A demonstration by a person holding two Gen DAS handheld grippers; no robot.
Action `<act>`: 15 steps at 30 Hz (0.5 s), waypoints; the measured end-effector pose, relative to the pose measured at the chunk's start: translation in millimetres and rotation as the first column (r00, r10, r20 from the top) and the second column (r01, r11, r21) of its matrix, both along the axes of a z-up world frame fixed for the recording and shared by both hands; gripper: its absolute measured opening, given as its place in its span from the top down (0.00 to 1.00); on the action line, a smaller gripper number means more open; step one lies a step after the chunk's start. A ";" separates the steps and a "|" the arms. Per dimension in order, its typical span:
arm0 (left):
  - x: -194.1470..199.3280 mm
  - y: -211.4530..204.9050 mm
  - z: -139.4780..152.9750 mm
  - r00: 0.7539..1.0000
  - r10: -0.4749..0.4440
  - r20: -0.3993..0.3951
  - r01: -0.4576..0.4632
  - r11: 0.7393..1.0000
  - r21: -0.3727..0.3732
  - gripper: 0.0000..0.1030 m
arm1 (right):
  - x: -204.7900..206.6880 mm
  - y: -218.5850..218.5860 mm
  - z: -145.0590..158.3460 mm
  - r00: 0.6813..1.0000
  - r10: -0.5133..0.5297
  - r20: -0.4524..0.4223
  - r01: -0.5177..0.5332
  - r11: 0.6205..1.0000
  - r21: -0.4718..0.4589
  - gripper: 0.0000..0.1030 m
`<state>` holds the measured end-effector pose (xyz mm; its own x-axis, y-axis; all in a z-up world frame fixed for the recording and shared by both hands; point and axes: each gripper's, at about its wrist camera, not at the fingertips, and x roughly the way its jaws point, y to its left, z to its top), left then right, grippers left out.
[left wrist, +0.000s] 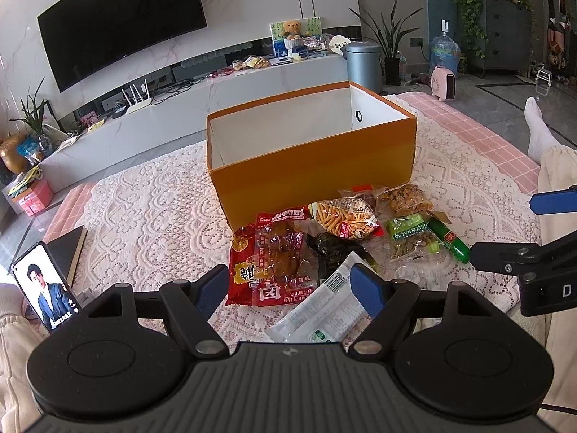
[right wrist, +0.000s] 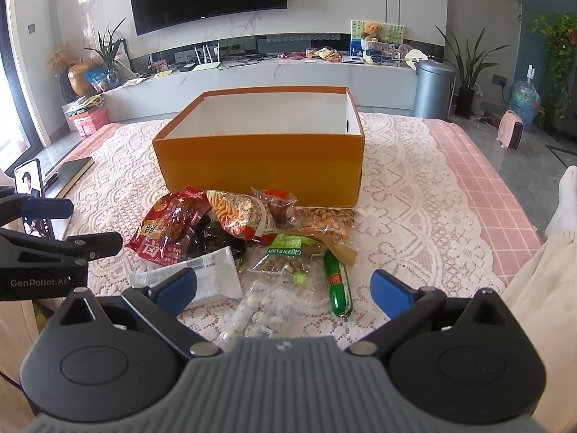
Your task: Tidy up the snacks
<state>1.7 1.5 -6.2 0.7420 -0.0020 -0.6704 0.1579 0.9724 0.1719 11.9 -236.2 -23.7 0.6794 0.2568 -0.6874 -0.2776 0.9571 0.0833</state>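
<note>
**Inspector A:** Presently, both tools are hovering over the snack pile, nothing gripped. The left gripper (left wrist: 292,288) is holding its jaws spread, with the red meat packet (left wrist: 270,263) and white wrapper (left wrist: 324,306) lying between and just ahead of them. The right gripper (right wrist: 285,288) is likewise standing wide, the clear candy bag (right wrist: 259,314) sitting between its jaws.

**Inspector B:** Step in hand?

**Inspector A:** By my judgement the task is only starting: the orange box (right wrist: 259,158) beyond the jaws is looking empty. The next move is calling for a descent and closure on one packet.

**Inspector B:** Orientation?

**Inspector A:** The green sausage (right wrist: 339,285) is lying just inside the right jaw, long axis running roughly fore-and-aft, far end pointing towards the box.
</note>
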 end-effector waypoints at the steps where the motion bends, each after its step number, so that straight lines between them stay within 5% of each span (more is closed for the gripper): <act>1: -0.5 0.2 -1.4 1.000 0.000 0.000 0.000 1.000 0.000 0.13 | -0.2 0.0 -0.1 1.000 0.000 -0.001 0.000 1.000 0.000 0.03; 15: -2.1 -0.1 -5.8 1.000 0.005 -0.011 -0.005 1.000 0.003 0.13 | 0.8 1.3 -3.5 1.000 0.004 -0.010 -0.004 1.000 0.001 0.03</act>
<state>-0.4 1.4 -12.0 0.7345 0.0036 -0.6786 0.1548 0.9727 0.1727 12.7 -234.9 -27.2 0.6714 0.2602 -0.6940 -0.2806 0.9559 0.0870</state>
